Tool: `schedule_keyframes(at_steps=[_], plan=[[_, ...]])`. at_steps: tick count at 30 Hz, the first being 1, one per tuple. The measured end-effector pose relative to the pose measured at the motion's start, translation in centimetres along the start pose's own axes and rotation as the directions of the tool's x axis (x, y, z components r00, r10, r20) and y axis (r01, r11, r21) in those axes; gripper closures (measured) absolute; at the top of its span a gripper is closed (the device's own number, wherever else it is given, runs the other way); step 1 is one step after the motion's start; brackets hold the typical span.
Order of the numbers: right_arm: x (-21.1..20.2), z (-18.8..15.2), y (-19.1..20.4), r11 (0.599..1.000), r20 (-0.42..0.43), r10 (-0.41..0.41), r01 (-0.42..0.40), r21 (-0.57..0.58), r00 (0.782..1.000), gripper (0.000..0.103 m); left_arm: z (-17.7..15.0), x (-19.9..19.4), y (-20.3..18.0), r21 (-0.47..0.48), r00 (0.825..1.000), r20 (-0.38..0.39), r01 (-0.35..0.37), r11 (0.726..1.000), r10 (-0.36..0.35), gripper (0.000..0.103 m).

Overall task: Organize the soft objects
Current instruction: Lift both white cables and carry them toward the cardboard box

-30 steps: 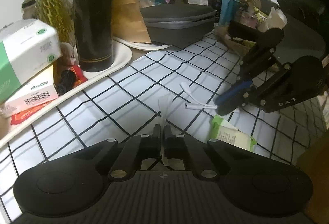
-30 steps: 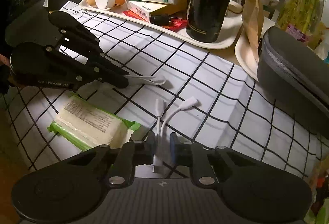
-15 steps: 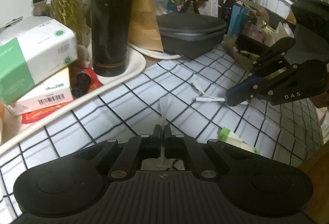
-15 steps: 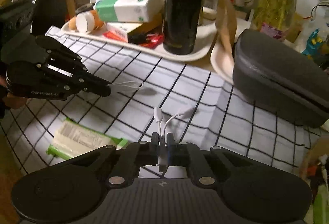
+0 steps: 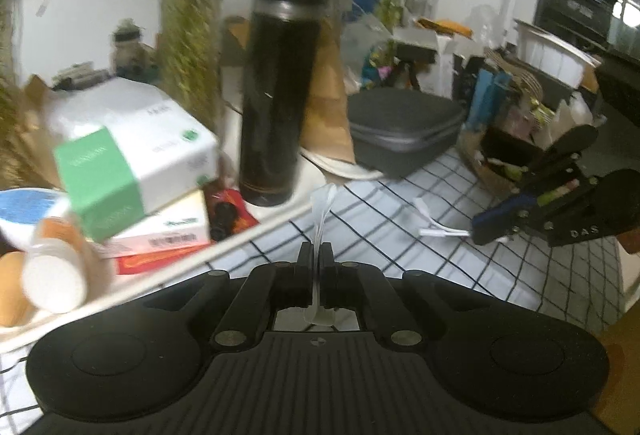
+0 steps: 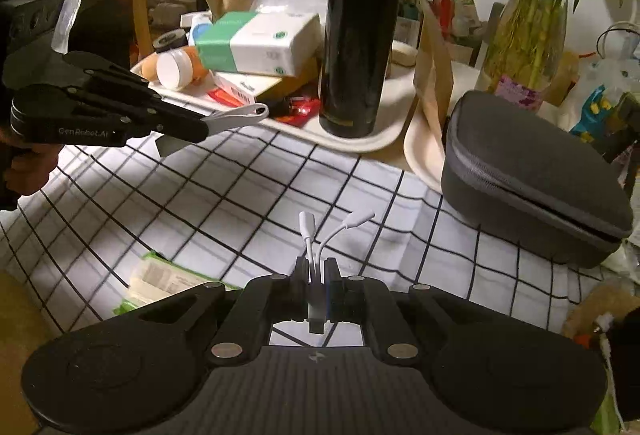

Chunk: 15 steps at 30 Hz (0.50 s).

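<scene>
Left gripper point(image 5: 316, 255) pinches a clear bag point(image 5: 322, 211) above the checked table point(image 5: 400, 219); right gripper point(image 6: 318, 269) pinches a white cable point(image 6: 320, 239), its two ends pointing up.

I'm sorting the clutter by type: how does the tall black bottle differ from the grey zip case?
The black bottle stands upright on the white tray; the grey zip case lies flat on the checked cloth. The bottle is a tall, narrow, glossy cylinder; the case is low, wide and matt, with a zip around its side. The bottle has a band below its cap. Both are dark, closed, and touched by neither gripper.
</scene>
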State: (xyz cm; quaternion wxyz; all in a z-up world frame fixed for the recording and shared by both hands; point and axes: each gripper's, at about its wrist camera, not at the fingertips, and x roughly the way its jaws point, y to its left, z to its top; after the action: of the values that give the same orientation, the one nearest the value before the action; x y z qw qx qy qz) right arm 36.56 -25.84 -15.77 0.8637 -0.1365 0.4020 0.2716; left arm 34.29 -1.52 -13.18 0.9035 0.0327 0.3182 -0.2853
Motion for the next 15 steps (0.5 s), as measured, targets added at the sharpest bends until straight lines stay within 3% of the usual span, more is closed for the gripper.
schedule_keyframes(at_steps=[15], plan=[[-6.5, 0.7, 2.8, 1.0, 0.114, 0.005, -0.008, 0.026, 0.993, 0.094, 1.2, -7.5, -1.7, -0.074, 0.99, 0.103, -0.092, 0.993, 0.1, 0.1]])
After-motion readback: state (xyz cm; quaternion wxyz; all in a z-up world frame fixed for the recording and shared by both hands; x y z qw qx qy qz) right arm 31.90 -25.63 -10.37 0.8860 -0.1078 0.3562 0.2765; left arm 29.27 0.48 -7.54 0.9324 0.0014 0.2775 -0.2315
